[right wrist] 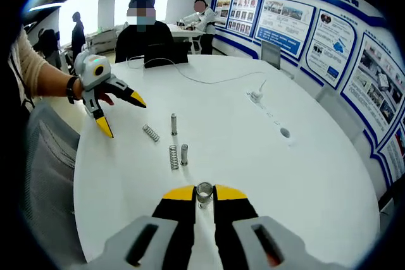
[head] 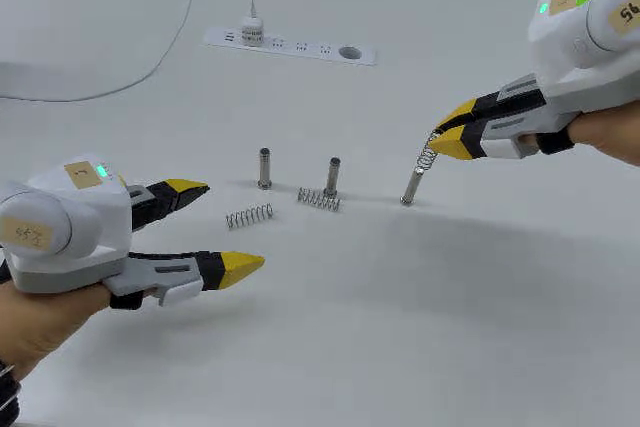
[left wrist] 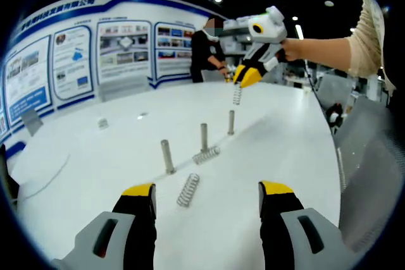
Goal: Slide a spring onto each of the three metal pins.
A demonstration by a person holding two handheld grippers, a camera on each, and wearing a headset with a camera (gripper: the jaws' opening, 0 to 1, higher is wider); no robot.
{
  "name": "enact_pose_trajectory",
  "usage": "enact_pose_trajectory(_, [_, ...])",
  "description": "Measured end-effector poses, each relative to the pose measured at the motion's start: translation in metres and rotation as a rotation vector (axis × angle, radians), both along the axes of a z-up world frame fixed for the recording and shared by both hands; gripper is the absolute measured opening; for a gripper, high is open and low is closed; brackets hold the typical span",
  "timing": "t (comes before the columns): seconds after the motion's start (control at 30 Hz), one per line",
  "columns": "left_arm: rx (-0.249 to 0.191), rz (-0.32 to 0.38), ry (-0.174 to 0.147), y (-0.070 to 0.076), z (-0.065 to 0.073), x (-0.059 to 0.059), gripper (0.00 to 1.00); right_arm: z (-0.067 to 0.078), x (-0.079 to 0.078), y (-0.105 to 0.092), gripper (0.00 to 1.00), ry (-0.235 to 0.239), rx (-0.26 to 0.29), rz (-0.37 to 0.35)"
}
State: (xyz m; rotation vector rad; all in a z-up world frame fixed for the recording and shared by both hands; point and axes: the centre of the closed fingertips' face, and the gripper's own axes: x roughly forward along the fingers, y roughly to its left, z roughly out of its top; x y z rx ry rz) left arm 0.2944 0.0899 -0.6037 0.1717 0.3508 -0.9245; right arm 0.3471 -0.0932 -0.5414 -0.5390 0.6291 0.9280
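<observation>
**Held spring hangs just over the rightmost pin, nearly in line**

The right gripper (head: 437, 137) reaches in from the upper right of the head view, its jaws clamped on the top end of the held spring (head: 428, 155). That spring hangs below the tips with its long axis close to upright. Its free lower end points at the top of the rightmost pin (head: 411, 187), which stands on the white table (head: 480, 327).

In the head view the spring's end seems to meet the pin top. In the left gripper view, just above centre, a thin gap shows and the spring sits a little right of the pin's line. I judge the coming move to be a small sideways correction, then a straight drop along the pin.

The left gripper (head: 220, 225), at the lower left of the head view, has its jaws wide apart and holds nothing. It is the nearer one to the first loose spring (head: 249, 215), lying flat just off its tips. The second loose spring (head: 319, 199) lies against the foot of the middle pin (head: 332, 177). The leftmost pin (head: 264, 168) stands bare.
</observation>
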Motion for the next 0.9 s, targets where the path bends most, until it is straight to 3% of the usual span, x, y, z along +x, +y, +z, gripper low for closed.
enact_pose_trajectory(0.27, [-0.001,0.006,0.002,0.003,0.0,0.001,0.67,-0.015,0.009,-0.006,0.11,0.03,0.005,-0.024])
enact_pose_trajectory(0.67, [0.001,0.013,0.007,0.006,-0.001,0.002,0.66,-0.022,0.013,-0.005,0.11,0.045,0.014,-0.03])
enact_pose_trajectory(0.9, [0.003,0.013,0.008,0.006,-0.001,0.002,0.66,-0.034,0.015,-0.004,0.11,0.058,0.002,-0.032])
